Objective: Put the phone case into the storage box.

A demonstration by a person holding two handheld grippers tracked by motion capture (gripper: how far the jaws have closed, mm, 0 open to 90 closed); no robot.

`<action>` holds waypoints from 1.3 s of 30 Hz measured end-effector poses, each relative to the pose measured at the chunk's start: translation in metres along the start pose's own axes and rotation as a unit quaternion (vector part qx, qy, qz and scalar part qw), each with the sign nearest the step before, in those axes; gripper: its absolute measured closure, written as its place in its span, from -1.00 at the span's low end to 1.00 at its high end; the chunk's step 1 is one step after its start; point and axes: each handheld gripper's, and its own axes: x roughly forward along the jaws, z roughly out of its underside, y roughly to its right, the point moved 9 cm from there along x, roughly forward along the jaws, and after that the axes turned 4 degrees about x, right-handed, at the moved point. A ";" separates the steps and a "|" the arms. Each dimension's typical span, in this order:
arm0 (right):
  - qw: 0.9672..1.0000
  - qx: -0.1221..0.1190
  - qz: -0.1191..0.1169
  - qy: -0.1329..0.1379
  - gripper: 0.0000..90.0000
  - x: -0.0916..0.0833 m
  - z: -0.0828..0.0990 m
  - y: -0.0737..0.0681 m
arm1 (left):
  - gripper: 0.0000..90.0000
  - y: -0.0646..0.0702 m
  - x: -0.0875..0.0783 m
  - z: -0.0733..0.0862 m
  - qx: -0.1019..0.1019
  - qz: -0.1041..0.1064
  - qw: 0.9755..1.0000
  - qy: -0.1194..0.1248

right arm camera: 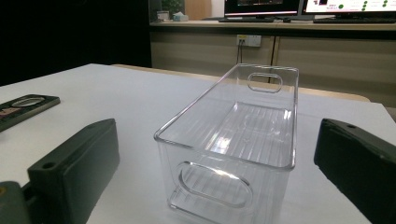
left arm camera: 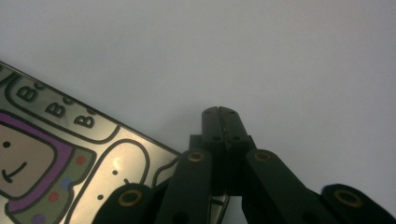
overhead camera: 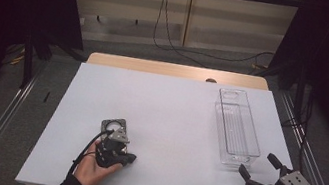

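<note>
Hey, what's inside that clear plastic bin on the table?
Nothing: the clear bin is empty, its ribbed floor showing through. Glare hides small patches of the floor. The right hand-held gripper sits open before it.

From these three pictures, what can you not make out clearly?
- Flat printed card: in the left gripper view the frame edge cuts it off and the left gripper covers its corner; the lettering is only partly legible.
- High view: the same card is too small and dark to read.
- Clear plastic bin: the right gripper view's bottom edge cuts off its near base.
</note>
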 end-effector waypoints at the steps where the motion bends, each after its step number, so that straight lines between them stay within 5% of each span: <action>1: 1.000 0.000 0.000 0.000 -1.00 0.000 0.000 0.000 | 1.00 -0.001 -0.001 0.001 -0.003 0.000 1.000 0.000; 39: 1.000 -0.001 0.000 -0.001 -1.00 0.000 0.000 0.000 | 1.00 -0.037 -0.047 0.045 -0.054 -0.064 0.996 -0.002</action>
